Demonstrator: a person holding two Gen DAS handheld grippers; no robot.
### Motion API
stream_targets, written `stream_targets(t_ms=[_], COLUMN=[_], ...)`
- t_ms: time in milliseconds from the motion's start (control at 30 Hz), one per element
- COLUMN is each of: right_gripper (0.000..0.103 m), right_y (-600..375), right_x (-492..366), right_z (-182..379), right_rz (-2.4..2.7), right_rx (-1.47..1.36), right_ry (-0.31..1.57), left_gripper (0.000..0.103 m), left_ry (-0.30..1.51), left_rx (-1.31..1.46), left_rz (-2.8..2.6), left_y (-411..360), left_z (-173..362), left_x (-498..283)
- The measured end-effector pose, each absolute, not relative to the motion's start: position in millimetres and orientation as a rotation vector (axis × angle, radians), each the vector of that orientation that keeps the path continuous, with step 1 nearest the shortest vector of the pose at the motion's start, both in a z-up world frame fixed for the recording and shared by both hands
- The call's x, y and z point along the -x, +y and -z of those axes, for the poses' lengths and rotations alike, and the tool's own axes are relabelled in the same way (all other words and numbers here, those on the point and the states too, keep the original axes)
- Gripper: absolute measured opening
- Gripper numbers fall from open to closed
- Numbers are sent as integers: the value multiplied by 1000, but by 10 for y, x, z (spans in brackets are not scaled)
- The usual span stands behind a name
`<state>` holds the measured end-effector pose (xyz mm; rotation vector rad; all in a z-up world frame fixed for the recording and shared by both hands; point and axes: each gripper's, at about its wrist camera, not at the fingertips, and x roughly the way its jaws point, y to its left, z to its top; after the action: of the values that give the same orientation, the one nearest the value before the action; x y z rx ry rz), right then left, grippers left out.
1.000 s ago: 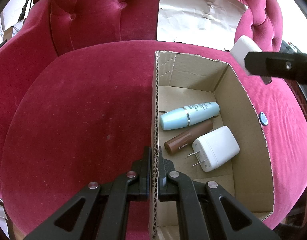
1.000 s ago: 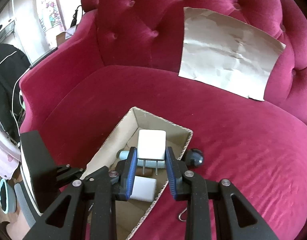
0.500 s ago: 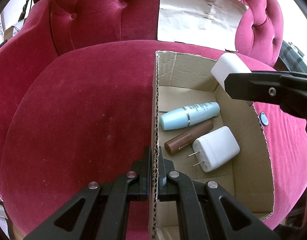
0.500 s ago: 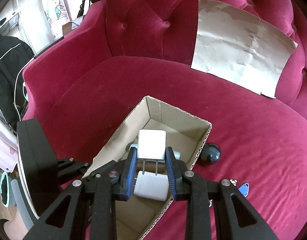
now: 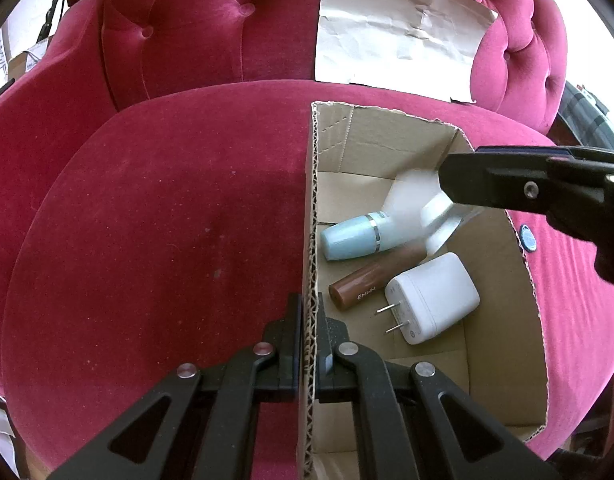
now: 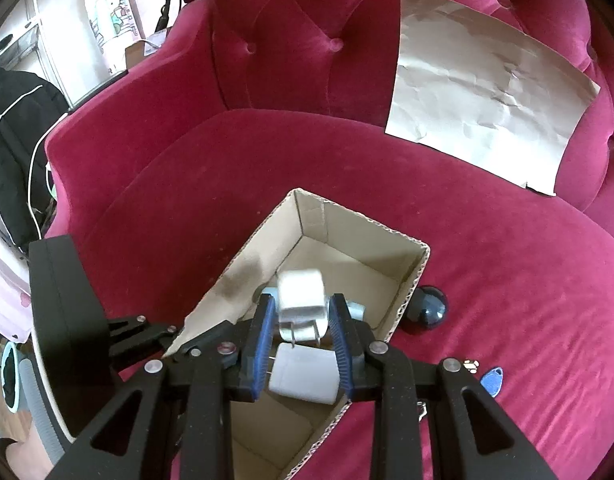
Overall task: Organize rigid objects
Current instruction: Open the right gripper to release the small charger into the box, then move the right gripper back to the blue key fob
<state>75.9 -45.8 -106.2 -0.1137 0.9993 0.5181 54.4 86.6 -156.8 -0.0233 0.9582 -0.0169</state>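
An open cardboard box (image 5: 503, 280) sits on a red velvet sofa. My left gripper (image 5: 310, 328) is shut on the box's left wall. Inside lie a light blue bottle (image 5: 349, 237), a brown tube (image 5: 367, 284) and a white charger (image 5: 431, 298). My right gripper (image 6: 301, 316) is over the box with its jaws spread; a second white charger (image 6: 301, 296) is blurred between the blue pads (image 6: 266, 330), seemingly loose and dropping. It also shows in the left wrist view (image 5: 415, 208), just off the right gripper's tip.
A crumpled sheet of paper (image 6: 483, 88) leans on the sofa back. A dark ball (image 6: 429, 308) rests against the box's outer right side. A blue tag (image 6: 491, 380) and small keys lie on the seat beside it. Dark clothes hang at the far left.
The right gripper came down over the box and its jaws widened. The second charger slipped from the pads and is dropping into the box. The left gripper held still.
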Motion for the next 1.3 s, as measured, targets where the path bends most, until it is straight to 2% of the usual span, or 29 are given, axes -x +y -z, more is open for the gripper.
stream_targets(t_ms=[67, 167, 200, 267, 300, 400, 533, 1300], right_gripper=[56, 69, 79, 94, 97, 101, 102, 103], right_y=[-485, -529, -539, -553, -555, -587, -644, -1338], right_x=[-774, -808, -818, -839, -844, -868, -881, -983], right_z=[1060, 1053, 1055, 1055, 1057, 1058, 1032, 870], right_rz=[-489, -446, -440, -427, -417, -408, -395, -228], right_rx=[111, 111, 112, 121, 131, 132, 130, 113], right_ry=[997, 994, 995, 992, 990, 993, 988, 941], left_gripper=[3, 3, 3, 3, 3, 3, 3, 3], left_ry=[959, 959, 959, 958, 960, 960, 961, 962], left_rx=[23, 21, 22, 34, 38, 33, 31, 29], left_rz=[17, 15, 15, 16, 16, 15, 16, 14], left_y=[869, 865, 865, 877, 881, 884, 891, 898], left_z=[1569, 1566, 1566, 1562, 1564, 1566, 1564, 1559], left_x=[-545, -546, -546, -546, -555, -556, -554, -564])
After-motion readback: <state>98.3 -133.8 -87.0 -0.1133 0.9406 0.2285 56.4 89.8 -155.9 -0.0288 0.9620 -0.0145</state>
